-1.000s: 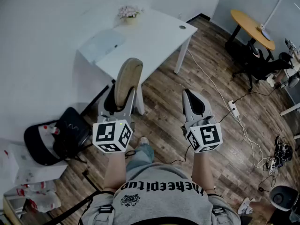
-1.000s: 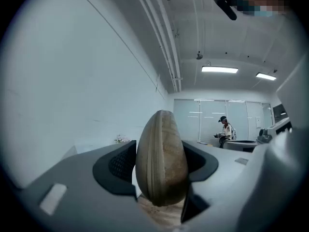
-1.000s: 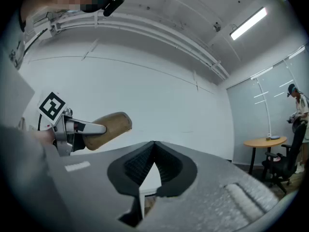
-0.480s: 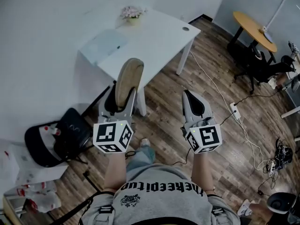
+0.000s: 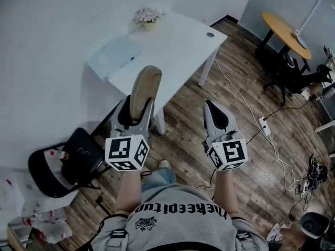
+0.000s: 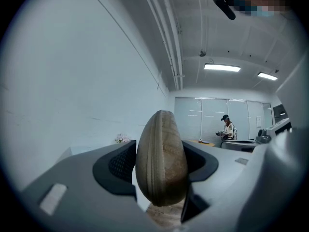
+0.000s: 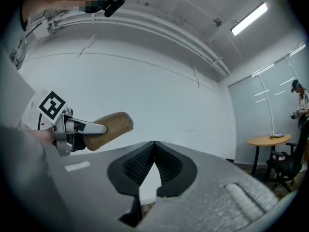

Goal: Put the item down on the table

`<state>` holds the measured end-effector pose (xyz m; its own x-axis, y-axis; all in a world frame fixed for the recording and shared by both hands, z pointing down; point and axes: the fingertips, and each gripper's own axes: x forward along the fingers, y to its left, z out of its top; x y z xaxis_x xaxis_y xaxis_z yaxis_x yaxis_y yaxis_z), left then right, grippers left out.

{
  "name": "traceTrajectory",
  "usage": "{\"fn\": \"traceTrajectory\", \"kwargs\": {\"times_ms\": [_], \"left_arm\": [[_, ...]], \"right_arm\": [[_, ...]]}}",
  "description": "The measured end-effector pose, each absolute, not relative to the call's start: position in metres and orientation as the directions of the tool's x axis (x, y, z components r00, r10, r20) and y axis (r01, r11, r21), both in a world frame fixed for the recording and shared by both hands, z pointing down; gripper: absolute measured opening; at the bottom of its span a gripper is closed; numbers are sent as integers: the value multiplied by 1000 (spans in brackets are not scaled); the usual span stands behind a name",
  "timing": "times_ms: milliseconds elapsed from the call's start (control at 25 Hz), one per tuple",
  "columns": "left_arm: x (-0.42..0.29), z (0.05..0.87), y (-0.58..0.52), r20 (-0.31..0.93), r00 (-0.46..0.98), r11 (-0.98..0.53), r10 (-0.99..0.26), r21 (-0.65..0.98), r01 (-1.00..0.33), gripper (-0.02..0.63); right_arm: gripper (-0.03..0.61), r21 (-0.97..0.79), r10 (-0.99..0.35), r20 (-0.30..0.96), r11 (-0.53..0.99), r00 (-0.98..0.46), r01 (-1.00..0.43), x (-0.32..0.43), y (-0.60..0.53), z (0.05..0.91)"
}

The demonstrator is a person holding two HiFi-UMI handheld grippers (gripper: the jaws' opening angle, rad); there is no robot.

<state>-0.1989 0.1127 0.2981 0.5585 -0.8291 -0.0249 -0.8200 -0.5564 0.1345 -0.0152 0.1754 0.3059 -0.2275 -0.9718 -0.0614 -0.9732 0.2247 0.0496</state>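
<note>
Left gripper view shows the left gripper with jaws clamped across the flat sides of a tan zippered case, seemingly light and semi-rigid, held upright in the air near the surface; the right gripper has its jaws together, empty.

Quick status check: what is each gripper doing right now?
Left gripper: closed on the tan oval zippered case.
Right gripper: closed, holding nothing.

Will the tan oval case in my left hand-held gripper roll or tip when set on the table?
The tan case looks stiff: the left hand-held gripper clamps it with no visible denting. Held on edge, its rounded shell would likely tip flat on the table, rather than roll.
</note>
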Motion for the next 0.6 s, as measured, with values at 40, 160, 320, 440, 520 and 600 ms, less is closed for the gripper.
{"fn": "traceTrajectory", "kwargs": {"times_ms": [40, 160, 320, 440, 520, 600], "left_arm": [[-199, 298, 105, -26, 562, -560, -827, 135, -817, 282], [-197, 298, 84, -31, 573, -572, -819, 135, -809, 282], [-194, 297, 63, -37, 591, -590, -806, 129, -797, 282], [-195, 296, 52, -38, 606, -605, -794, 129, -785, 282], [-196, 295, 46, -39, 614, -613, -788, 131, -779, 282], [-197, 294, 40, -43, 618, -618, -785, 135, -775, 282]], "right_arm": [[0, 54, -973, -56, 220, -223, -974, -15, 168, 307], [0, 51, -977, -48, 204, -207, -978, -14, 147, 309], [0, 33, -981, -57, 186, -188, -982, -13, 129, 307], [0, 24, -982, -59, 176, -177, -984, -16, 120, 306], [1, 21, -984, -58, 169, -170, -985, -18, 116, 305], [0, 28, -985, -54, 164, -165, -986, -20, 112, 305]]}}
